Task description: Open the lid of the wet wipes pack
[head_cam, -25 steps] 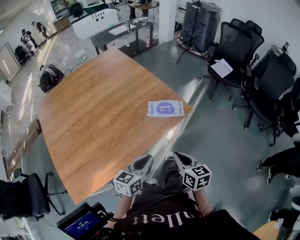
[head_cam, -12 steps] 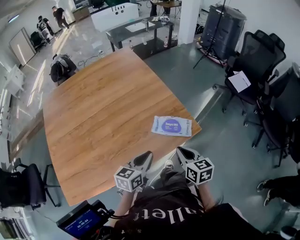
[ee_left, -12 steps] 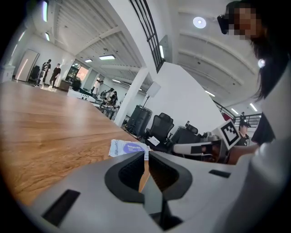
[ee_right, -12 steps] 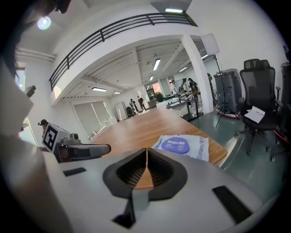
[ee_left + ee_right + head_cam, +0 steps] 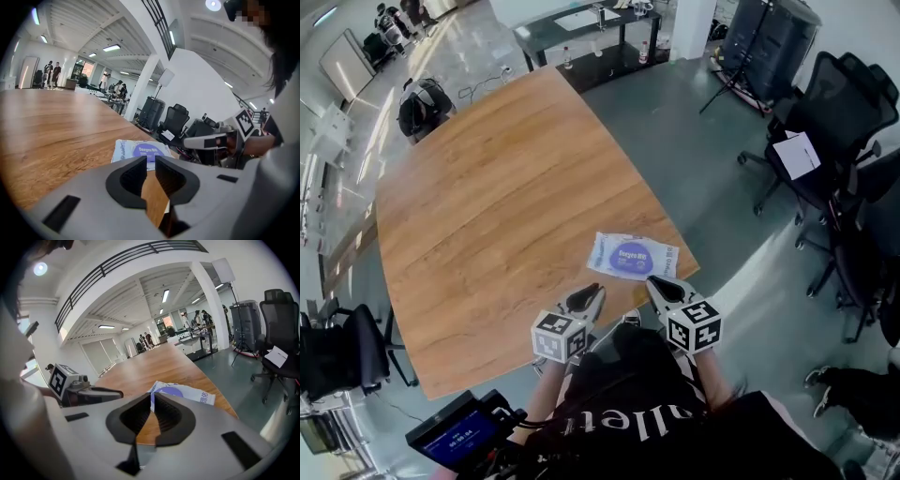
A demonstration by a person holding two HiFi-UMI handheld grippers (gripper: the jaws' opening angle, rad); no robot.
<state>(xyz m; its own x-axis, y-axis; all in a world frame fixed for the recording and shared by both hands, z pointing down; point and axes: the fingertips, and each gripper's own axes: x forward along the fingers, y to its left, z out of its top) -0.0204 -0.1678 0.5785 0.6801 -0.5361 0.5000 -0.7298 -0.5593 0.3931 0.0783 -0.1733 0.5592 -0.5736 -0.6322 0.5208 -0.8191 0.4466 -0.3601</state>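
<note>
The wet wipes pack [image 5: 633,255] is a flat white pouch with a purple oval lid. It lies on the wooden table [image 5: 487,216] near the right front corner, lid down. My left gripper [image 5: 586,300] hovers at the table's front edge, just short of the pack's left end, with its jaws nearly together and nothing between them. My right gripper [image 5: 661,289] hangs just short of the pack's right end, also shut and empty. The left gripper view shows the pack [image 5: 140,151] just past the left gripper [image 5: 148,159]. In the right gripper view the pack [image 5: 180,393] lies just beyond the right gripper [image 5: 152,397].
Black office chairs [image 5: 834,122] stand on the grey floor to the right, another chair [image 5: 337,347] at the left. A black backpack [image 5: 422,103] lies beyond the table's far left corner. A dark low table [image 5: 581,28] is at the back. A small screen [image 5: 459,436] sits below.
Both grippers have come forward from near the person's body to the table's front edge, close to the pack. The pack itself has not moved on the table.
</note>
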